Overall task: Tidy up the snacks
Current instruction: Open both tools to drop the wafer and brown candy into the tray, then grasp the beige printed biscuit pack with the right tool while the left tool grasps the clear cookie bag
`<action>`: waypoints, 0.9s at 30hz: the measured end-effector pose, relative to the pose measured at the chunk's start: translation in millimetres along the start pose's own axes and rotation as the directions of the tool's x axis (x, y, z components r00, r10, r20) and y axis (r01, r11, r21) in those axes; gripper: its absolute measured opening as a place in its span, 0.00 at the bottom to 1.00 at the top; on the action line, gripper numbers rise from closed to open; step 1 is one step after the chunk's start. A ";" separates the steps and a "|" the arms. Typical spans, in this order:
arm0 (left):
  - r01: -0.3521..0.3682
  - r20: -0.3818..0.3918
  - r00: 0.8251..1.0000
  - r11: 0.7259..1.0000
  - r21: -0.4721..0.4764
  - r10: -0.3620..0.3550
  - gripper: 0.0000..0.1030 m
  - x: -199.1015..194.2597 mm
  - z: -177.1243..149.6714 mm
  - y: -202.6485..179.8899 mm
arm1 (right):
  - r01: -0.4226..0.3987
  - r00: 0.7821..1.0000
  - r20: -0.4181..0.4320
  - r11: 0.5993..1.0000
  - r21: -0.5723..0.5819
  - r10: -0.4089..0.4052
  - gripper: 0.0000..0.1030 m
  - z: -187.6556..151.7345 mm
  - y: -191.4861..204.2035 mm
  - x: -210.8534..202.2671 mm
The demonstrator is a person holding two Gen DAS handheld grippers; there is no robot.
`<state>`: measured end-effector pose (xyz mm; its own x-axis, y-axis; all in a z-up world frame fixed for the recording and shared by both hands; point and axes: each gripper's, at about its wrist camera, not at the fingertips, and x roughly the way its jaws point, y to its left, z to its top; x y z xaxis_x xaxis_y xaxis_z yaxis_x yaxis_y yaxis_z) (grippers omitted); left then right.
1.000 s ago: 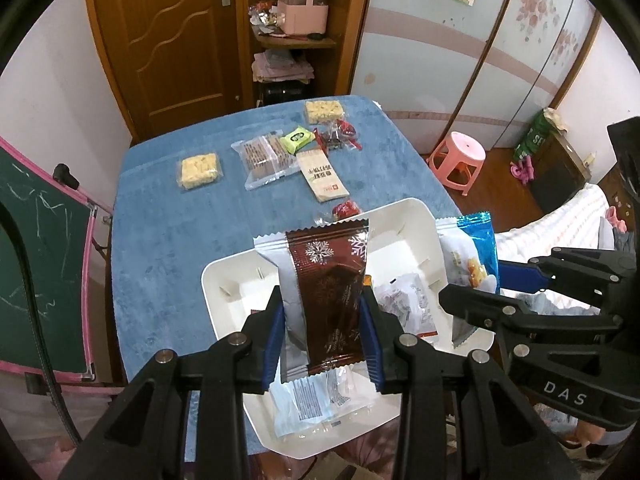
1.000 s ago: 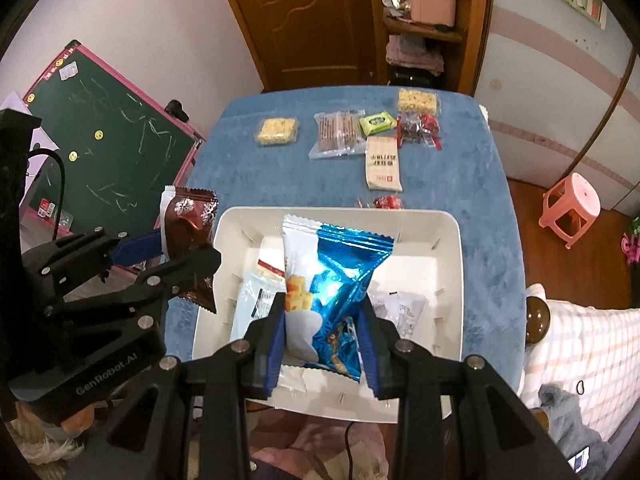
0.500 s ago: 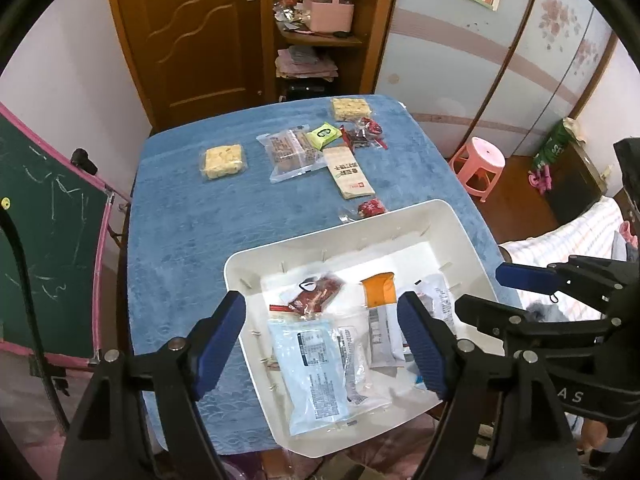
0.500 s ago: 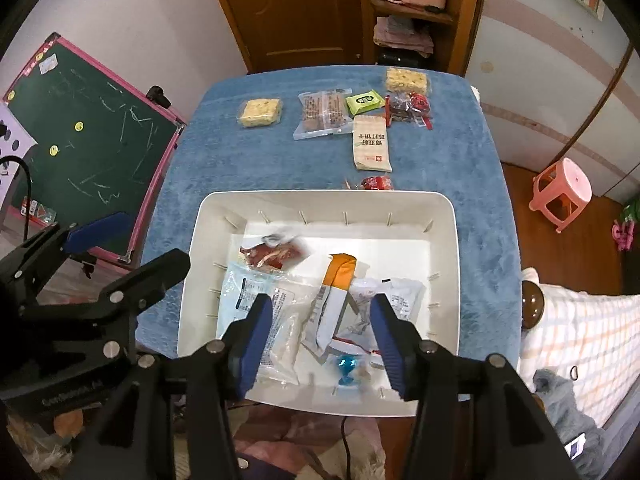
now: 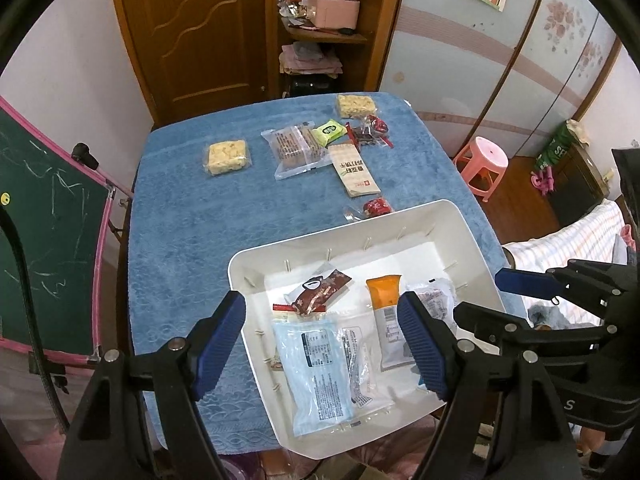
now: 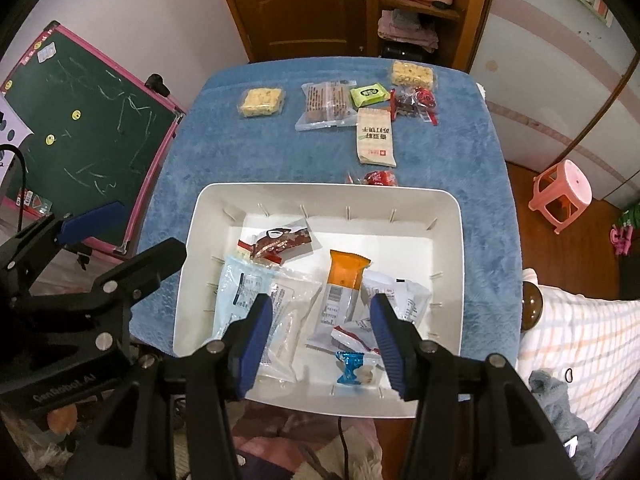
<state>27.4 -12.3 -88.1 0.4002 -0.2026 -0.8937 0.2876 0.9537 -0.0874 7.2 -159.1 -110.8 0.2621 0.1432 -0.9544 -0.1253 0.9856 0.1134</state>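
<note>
Snacks: several light, crinkly, slippery packets lie loose in the white bin (image 6: 448, 240), among them a brown wafer packet (image 6: 280, 242) and a blue-ended packet (image 6: 350, 368); seven more sit at the far end of the blue tablecloth (image 5: 180, 240), best pinched across a flat sealed edge. Left gripper (image 5: 324, 346) and right gripper (image 6: 322, 342) hang over the bin, jaws just parted and empty, with bare cloth between bin and far packets.

We read "GenRobot.AI" on the left gripper's black body (image 6: 64, 390), down left of the right gripper's jaws; a lone "S" shows on the right gripper's body (image 5: 570, 406). The print on the snack packets is too small for us to make out
</note>
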 end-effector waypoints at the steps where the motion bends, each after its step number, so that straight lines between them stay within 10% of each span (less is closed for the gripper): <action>1: 0.000 -0.002 1.000 1.000 -0.001 0.000 0.75 1.1 0.3 0.7 | 0.001 1.000 -0.005 1.000 -0.001 -0.001 0.50 0.3 -0.2 1.6; 15: -0.008 -0.015 1.000 1.000 0.002 0.008 0.75 14.0 10.0 4.1 | 0.001 0.999 -0.036 1.000 -0.001 -0.001 0.50 15.9 -4.3 17.3; 27: -0.121 0.108 0.987 0.991 0.053 0.115 0.76 5.4 86.5 17.7 | 0.110 0.984 0.145 0.994 -0.022 -0.105 0.50 99.2 -44.9 -19.9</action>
<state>109.9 -15.7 -56.3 0.5225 -0.1149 -0.8449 0.2830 0.9581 0.0447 102.6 -197.3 -69.5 0.4094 0.0501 -0.9110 -0.1169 0.9931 0.0020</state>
